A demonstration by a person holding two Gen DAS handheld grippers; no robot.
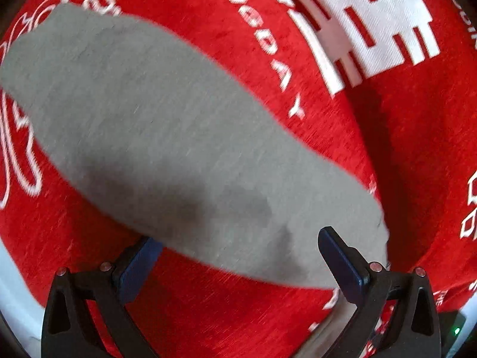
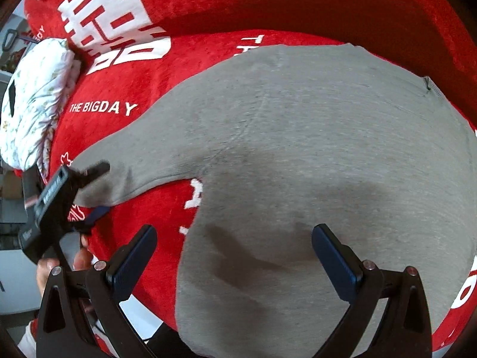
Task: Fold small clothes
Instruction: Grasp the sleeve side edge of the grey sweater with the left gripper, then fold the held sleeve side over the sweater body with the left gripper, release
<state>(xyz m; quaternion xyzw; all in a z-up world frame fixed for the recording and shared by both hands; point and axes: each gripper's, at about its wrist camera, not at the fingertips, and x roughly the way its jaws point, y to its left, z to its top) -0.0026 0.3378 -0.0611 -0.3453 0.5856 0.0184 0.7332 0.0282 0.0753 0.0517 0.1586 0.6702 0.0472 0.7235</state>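
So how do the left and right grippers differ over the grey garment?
The left gripper is at the narrow sleeve end of the grey garment; the right gripper faces its wide body. One left fingertip is hidden under the cloth; both right fingertips show fully. Shared: both stand open, neither clamped.

You are looking at a big red blanket (image 2: 143,89) that is covering a soft surface. White letters on it are saying "THE BIGDAY" (image 2: 103,108), and a large white sign (image 1: 366,26) is showing higher up. A red cushion (image 2: 298,3) is rising along the back. A white flowered pillow (image 2: 38,95) is lying at the blanket's left edge. Past it, a bit of a light-coloured room is showing, too small to make out.
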